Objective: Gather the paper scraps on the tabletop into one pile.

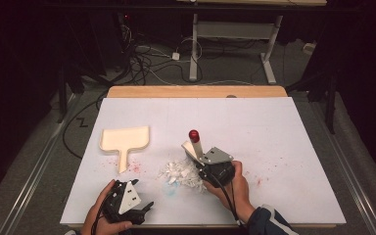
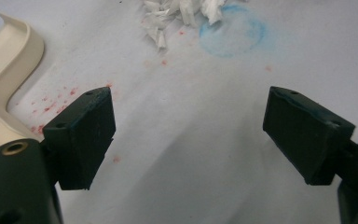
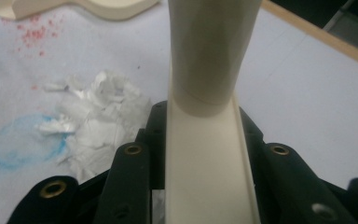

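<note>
1. High view. The right gripper (image 1: 196, 152) is clamped on a cream brush (image 1: 194, 142) with a red knob on its handle end, held just beside the pile of white paper scraps (image 1: 181, 174) at mid-table. The cream dustpan (image 1: 125, 141) lies well apart to the left, its handle toward the person. The left gripper (image 1: 144, 209) rests near the table's front edge (image 1: 200, 226), jaws spread and holding nothing. Risk: with the dustpan this far off, a sweep may scatter scraps across the white sheet (image 1: 254, 127) rather than into the pan. The bristle end is hidden behind the gripper.

2. Left gripper view. Both black pads (image 2: 86, 135) stand wide apart over bare sheet. The scraps (image 2: 177, 16) and a blue ring-shaped stain (image 2: 235, 32) lie ahead; the dustpan's rim (image 2: 14, 65) is cut off at the left. Risk: if the pan is not held down, it could slide when scraps are pushed against it.

3. Right gripper view. The brush handle (image 3: 209, 116) rises between the closed jaws and runs out at the top. The scraps (image 3: 102, 121) lie to its left, overlapping the blue stain (image 3: 23, 142). Risk: a light grip could let the handle twist. The bristles cannot be made out.
</note>
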Demonstrator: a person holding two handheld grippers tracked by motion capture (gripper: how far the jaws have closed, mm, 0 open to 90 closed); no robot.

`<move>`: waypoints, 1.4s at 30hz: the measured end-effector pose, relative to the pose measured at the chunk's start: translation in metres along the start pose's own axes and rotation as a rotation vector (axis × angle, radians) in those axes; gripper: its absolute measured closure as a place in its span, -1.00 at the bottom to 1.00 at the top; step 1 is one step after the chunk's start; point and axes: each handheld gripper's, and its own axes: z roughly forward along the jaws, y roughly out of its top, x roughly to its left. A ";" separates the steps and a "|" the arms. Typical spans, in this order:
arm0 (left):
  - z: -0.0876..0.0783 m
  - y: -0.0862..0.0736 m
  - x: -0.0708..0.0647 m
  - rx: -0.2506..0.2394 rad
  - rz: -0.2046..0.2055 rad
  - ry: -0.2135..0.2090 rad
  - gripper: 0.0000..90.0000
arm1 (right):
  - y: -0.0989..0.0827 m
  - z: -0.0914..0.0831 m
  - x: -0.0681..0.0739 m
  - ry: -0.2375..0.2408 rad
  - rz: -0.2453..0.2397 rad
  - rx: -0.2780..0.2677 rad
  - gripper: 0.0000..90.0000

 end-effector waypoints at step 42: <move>-0.023 -0.014 0.006 -0.086 -0.065 0.074 -0.65 | 0.017 -0.013 0.031 0.238 0.103 -0.049 0.51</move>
